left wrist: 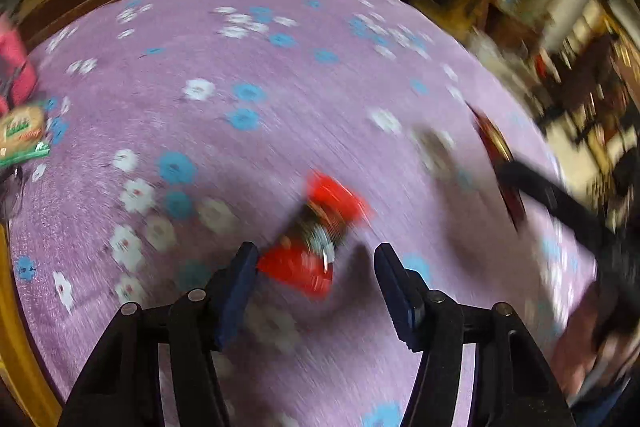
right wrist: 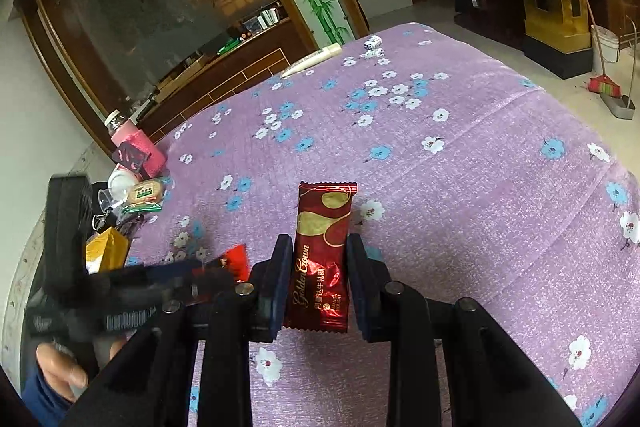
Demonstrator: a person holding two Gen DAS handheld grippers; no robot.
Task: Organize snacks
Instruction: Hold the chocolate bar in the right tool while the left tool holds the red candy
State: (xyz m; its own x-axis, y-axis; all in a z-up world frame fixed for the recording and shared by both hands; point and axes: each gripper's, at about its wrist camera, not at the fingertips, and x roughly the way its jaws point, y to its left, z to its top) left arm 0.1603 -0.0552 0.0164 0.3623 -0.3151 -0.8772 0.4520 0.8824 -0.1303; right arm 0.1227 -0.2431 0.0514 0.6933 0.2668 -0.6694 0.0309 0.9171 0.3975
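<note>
My right gripper (right wrist: 319, 247) is shut on a dark red Golden Crown nougat packet (right wrist: 322, 251), held upright above the purple flowered tablecloth (right wrist: 460, 187). In the blurred left wrist view, my left gripper (left wrist: 316, 255) is open just above a bright red snack packet (left wrist: 316, 239) that lies on the cloth between and just ahead of its fingers. The right gripper and its dark red packet (left wrist: 498, 155) show at the right of that view. The left gripper (right wrist: 120, 287) shows blurred at the left of the right wrist view, over the bright red packet (right wrist: 236, 259).
At the table's left edge stand a pink-sleeved bottle (right wrist: 136, 147), a green-wrapped biscuit pack (right wrist: 146, 195), a white cup (right wrist: 120, 183) and a yellow packet (right wrist: 108, 253). A white tube (right wrist: 316, 59) and small dice-like items (right wrist: 372, 47) lie at the far edge.
</note>
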